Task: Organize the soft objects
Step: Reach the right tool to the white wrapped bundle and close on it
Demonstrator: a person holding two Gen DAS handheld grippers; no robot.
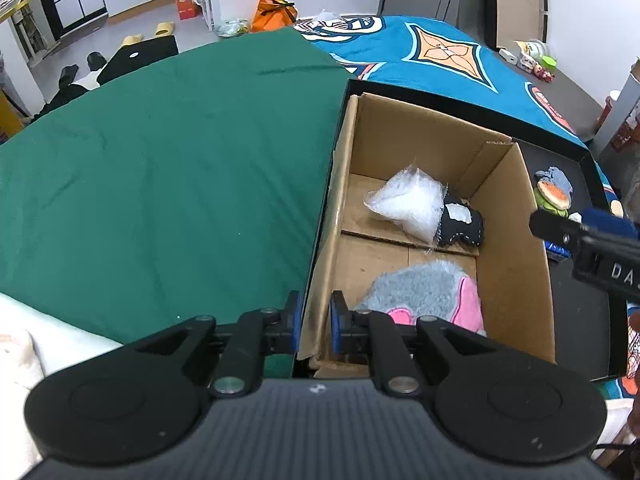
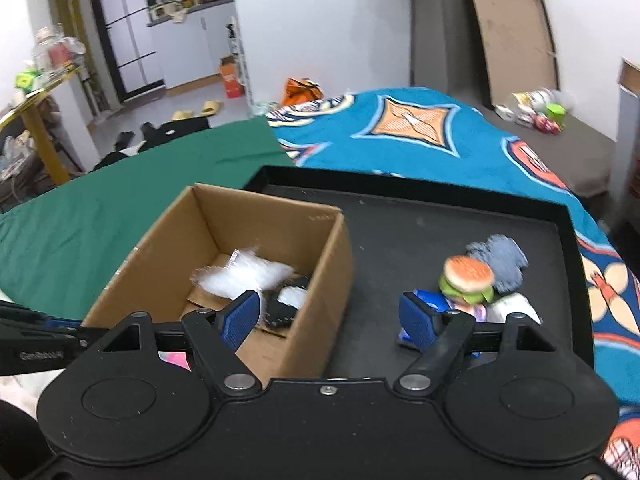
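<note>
A cardboard box stands in a black tray on the bed. Inside lie a white fluffy bag, a black-and-white plush and a grey-and-pink plush. My left gripper is shut on the box's near left wall. My right gripper is open and empty above the tray, just right of the box. A burger plush, a grey plush and a blue item lie on the tray to the right.
A green cloth covers the bed left of the tray, a blue patterned blanket lies beyond it. A side shelf with small items stands far right. Slippers and bags lie on the floor.
</note>
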